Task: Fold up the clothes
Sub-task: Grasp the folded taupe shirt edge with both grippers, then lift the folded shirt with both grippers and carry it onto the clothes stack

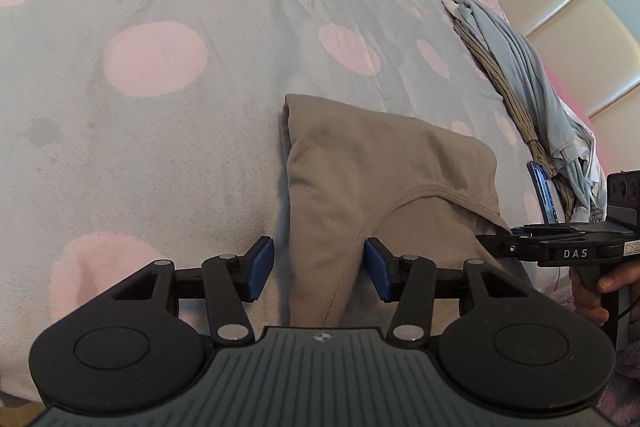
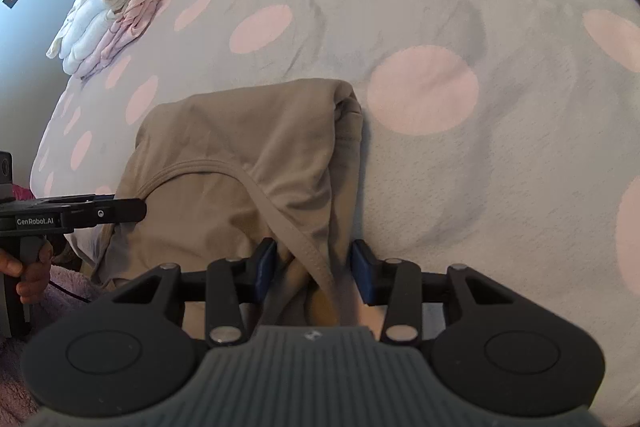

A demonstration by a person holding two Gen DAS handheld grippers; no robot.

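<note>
Here my left gripper (image 1: 319, 269) hangs over the near edge of the tan garment (image 1: 384, 179), its jaws apart, and the blue pads (image 1: 262, 267) do not press the cloth: a narrow strip of the garment runs between them with a gap on each side. My right gripper (image 2: 313, 269) is just to the right of it along the same near edge, jaws likewise parted, with a bunched hem of the garment lying loose between its pads (image 2: 366, 273); I cannot say for sure that the left pad there is clear of the fabric. The garment lies folded on the grey bedspread (image 1: 160, 131) with pink dots, stretching straight ahead of both grippers. Ahead and to the right of my left gripper a heap of grey and striped clothes (image 1: 532, 95) lies along the bed's edge, well apart from the garment, with a cream padded headboard (image 1: 560, 7) behind it. Far ahead and to the left of my right gripper sits a stack (image 2: 112, 15) of folded white and pink clothes, near the bed's far corner. Nothing lies between either gripper and the garment. My hands (image 1: 600, 291) show at the handles.
</note>
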